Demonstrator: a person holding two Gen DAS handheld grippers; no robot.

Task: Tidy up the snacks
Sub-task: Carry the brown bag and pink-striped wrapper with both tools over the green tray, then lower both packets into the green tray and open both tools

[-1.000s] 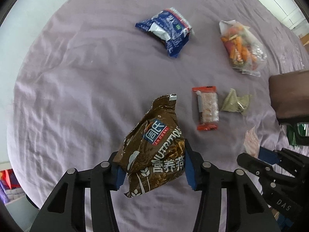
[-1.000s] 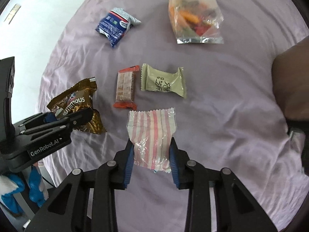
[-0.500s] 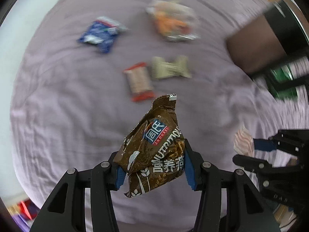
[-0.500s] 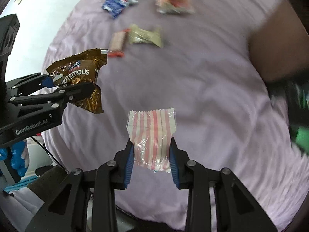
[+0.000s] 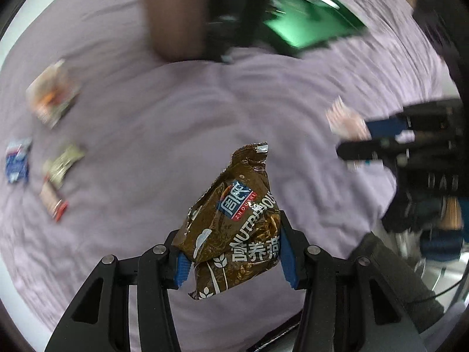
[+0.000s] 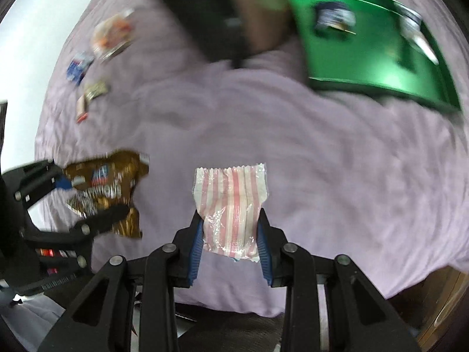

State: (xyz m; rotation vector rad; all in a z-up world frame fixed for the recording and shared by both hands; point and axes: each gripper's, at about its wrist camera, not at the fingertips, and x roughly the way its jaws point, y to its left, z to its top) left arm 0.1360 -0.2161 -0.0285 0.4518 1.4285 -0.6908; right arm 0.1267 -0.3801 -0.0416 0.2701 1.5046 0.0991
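Nearest in the left wrist view: left claw (image 5: 231,252) clamped on a brown oat snack bag (image 5: 234,228), blue pads (image 5: 285,259) pressing its lower half, bag upright and lifted off the purple cloth (image 5: 176,123). Nearest in the right wrist view: right claw (image 6: 230,242) closed on a pink-striped wrapper (image 6: 231,202), held clear of the cloth too, top edge fanned out above the pads.

Side by side, well apart, both claws raised over the near edge of the cloth-covered surface and pointing across it toward the far right corner. Heavy blur in the backgrounds, likely mid-swing.

Farther out, at the left edge: four snacks not yet collected, namely a red-ended bar (image 6: 82,108), an olive packet (image 6: 96,89), a blue packet (image 6: 78,67) and a clear bag of orange pieces (image 6: 112,35). Beyond the middle, a dark brown object (image 5: 176,14), too smeared to identify.

At the far right corner: a green tray (image 6: 375,67), with what looks like two small packets already lying inside, blurred.

Judged progress: under halfway. Two pieces seemingly delivered, two in transit, four left on the cloth. Next step probably setting both held packets into the tray.
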